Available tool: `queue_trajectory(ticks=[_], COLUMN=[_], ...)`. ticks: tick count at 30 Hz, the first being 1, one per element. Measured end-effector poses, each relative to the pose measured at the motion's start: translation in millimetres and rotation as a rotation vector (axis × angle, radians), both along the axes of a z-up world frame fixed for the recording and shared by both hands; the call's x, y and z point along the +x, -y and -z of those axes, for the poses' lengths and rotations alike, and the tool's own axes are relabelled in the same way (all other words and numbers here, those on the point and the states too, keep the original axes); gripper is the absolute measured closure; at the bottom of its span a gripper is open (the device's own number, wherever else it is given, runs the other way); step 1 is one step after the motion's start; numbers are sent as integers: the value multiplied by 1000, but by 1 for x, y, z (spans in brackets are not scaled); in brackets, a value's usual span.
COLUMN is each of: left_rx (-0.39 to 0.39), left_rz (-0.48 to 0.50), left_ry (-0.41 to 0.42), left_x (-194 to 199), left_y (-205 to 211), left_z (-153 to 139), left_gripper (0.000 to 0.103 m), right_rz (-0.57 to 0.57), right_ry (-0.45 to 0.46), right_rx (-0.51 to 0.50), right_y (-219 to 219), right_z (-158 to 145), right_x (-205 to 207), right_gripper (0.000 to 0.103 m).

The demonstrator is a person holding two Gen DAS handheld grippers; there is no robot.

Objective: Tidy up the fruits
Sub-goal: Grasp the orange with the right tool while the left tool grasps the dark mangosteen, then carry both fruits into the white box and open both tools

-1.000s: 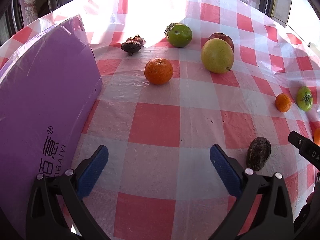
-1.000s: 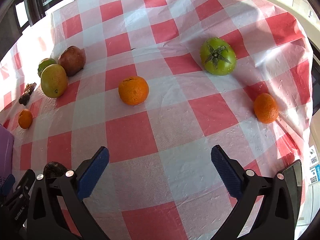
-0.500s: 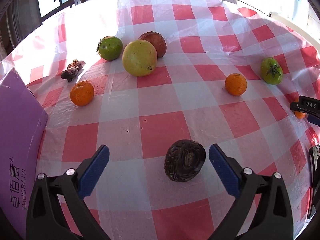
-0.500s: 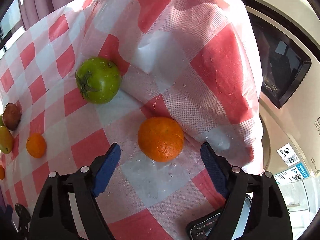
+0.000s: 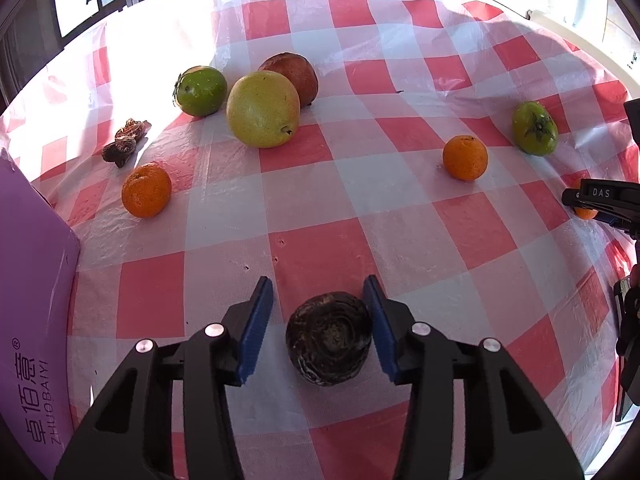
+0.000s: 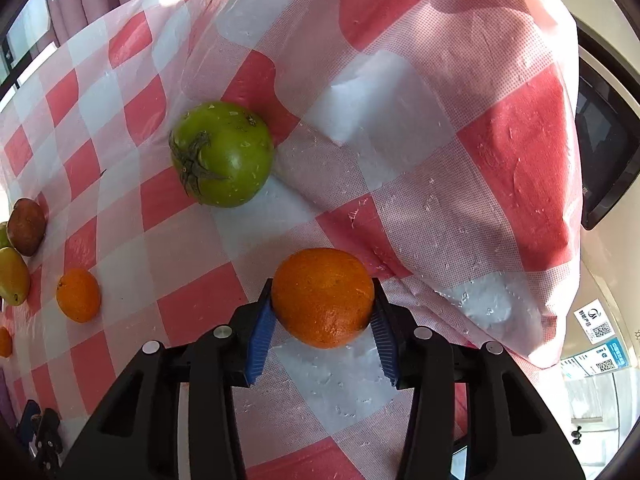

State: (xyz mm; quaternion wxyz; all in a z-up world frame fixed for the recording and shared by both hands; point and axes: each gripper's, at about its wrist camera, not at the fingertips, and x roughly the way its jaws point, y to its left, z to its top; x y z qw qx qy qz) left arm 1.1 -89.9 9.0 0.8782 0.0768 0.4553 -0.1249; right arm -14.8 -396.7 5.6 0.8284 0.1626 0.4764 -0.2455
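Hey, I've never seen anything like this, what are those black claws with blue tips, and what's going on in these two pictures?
They are handheld two-finger grippers, one in each of a person's hands, each carrying a fisheye camera looking along its fingers. In the left-hand view, the left gripper is closing around a dark wrinkled fruit on the checked tablecloth, with a gap on one side. In the right-hand view, the right gripper clamps an orange. A green tomato lies nearby.
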Motion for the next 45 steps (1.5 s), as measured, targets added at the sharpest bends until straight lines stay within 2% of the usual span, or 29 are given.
queue_trajectory(ticks=[1,4,11,18,23,26,30,33,35,37,40,43,45], left_rx=[-4,2,-59,-131,-202,-258,-257,-229,-201,-141,-67,-19,-10], left_rz=[7,44,8,-3,-37,-79,-169,-239,-290,-332,-388,-436,-472], left_ry=[-8,-27,-51,-14,30,70,124,125,113,92,-1,-114,-192], left_x=[1,1,-14,-20,-21,-21,-19,-18,-19,-22,-21,-18,-15], left_y=[-3,-5,-32,-59,-78,-101,-145,-184,-216,-244,-284,-317,-334], left_z=[-1,-2,-10,-46,-85,-117,-158,-173,-174,-170,-149,-119,-100], left_gripper=[68,68,68,68,68,68,68,68,68,68,68,68,68], right_rz=[-6,-26,-94,-207,-284,-339,-456,-572,-655,-729,-816,-875,-896], right_ry=[-4,-11,-25,-2,21,58,124,174,200,223,227,168,89], right_rx=[3,19,57,87,100,116,136,152,155,159,193,165,147], right_y=[-6,-21,-75,-128,-169,-197,-249,-298,-334,-370,-419,-464,-488], right_z=[1,1,2,-12,-40,-69,-108,-137,-154,-168,-177,-169,-156], right_x=[3,6,8,3,-5,-13,-12,-10,-7,-4,4,14,24], right_gripper=[58,58,58,58,58,58,58,58,58,58,58,58,58])
